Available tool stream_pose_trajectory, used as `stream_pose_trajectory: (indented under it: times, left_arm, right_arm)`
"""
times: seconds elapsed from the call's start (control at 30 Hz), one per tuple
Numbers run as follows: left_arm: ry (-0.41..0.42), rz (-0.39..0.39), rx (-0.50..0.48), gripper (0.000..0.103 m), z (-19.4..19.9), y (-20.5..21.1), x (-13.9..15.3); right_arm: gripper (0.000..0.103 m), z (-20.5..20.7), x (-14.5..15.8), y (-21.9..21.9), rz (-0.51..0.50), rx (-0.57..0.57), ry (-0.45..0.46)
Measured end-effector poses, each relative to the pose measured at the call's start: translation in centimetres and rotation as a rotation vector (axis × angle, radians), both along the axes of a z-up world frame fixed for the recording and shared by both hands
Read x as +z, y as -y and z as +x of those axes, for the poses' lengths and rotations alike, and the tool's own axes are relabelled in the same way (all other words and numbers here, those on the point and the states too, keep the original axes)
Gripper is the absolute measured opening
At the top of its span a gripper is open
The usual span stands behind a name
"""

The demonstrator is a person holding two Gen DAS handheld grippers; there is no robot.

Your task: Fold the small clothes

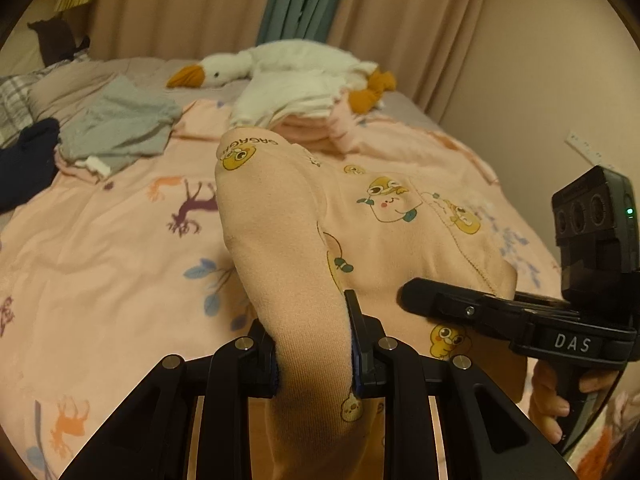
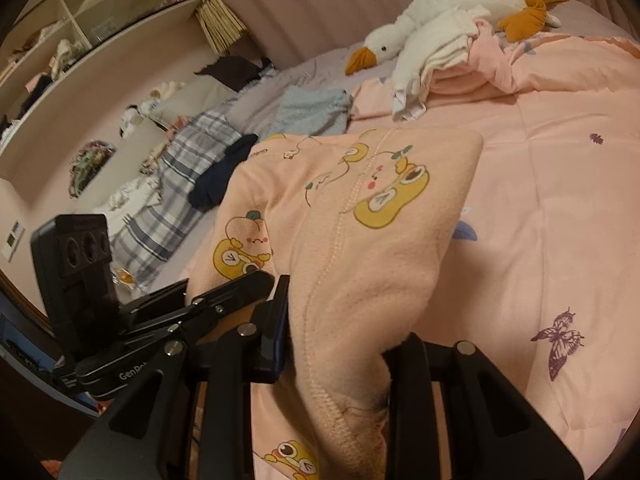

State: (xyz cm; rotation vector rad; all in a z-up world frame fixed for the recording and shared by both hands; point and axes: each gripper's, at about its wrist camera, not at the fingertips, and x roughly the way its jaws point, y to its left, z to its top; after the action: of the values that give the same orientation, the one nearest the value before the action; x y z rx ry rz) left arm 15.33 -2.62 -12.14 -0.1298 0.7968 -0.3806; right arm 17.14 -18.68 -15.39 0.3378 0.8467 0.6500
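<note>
- My left claw is pinching a bunched fold of the peach garment; the cloth fills the gap between both pads.
- My right claw is pinching another edge of the same garment, with a stitched seam running down between its fingers.
- The peach garment, printed with yellow cartoon figures, is held up between the two claws above the bed, and its far part drapes down toward the pink quilt.
- In the left wrist view I see the right claw's body at the near right, with a hand around its handle.
- In the right wrist view the left claw's body sits at the near left, just beside the garment.
- The quilt carries deer, leaf and butterfly prints.
- On the far side of the bed lies a white goose plush with an orange beak, next to a stack of folded pale clothes.
- To the far left lie a grey-blue cloth and a dark navy cloth, near a plaid pillow.
</note>
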Motion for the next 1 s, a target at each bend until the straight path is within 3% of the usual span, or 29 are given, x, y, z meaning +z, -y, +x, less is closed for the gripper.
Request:
stream_pose_trajectory:
  times: [0.13, 0.3, 0.37, 0.47, 0.57, 0.63, 0.7, 0.8, 0.83, 0.93, 1.0]
  left_arm:
    - [-0.114, 0.009, 0.044, 0.023, 2.2, -0.3, -3.6]
    - [-0.214, 0.122, 0.054, 0.024, 3.1, 0.2, -8.7]
    - [-0.202, 0.086, 0.051, 0.026, 2.9, -0.5, -9.1]
    - [-0.250, -0.002, 0.076, 0.038, 3.2, -2.1, -9.2]
    - [-0.294, -0.080, 0.131, 0.039, 3.1, -4.0, -8.7]
    - [-0.261, -0.079, 0.175, 0.035, 2.5, -4.6, -7.1]
    - [-0.114, -0.013, 0.222, 0.035, 0.6, -4.8, -3.9]
    - [0.011, 0.024, 0.270, 0.035, -1.1, -5.1, -1.2]
    - [0.018, -0.005, 0.262, 0.035, -1.5, -5.3, -0.8]
    - [-0.044, -0.105, 0.190, 0.033, -1.3, -5.3, -1.3]
    - [-0.089, -0.102, 0.173, 0.029, -0.7, -4.7, -2.6]
  right_arm:
    - [0.027, 1.7, -2.5, -1.2, -0.054, -0.012, -0.059]
    - [0.029, 4.2, -8.2, -2.6, -0.140, -0.012, -0.215]
    - [0.035, 4.5, -9.5, -2.7, -0.152, -0.018, -0.233]
    - [0.045, 4.6, -9.7, -2.0, -0.117, -0.034, -0.243]
    - [0.049, 4.4, -9.4, -1.0, -0.098, -0.063, -0.274]
    - [0.051, 4.0, -8.7, -0.3, -0.104, -0.098, -0.294]
    - [0.051, 3.6, -7.4, 0.6, -0.112, -0.148, -0.289]
    - [0.050, 2.7, -5.3, 1.7, -0.067, -0.176, -0.212]
    - [0.048, 2.2, -4.4, 2.0, -0.054, -0.181, -0.179]
    - [0.025, 1.4, -3.1, 1.7, -0.055, -0.177, -0.118]
    - [0.014, 1.0, -2.8, 1.0, -0.063, -0.156, -0.099]
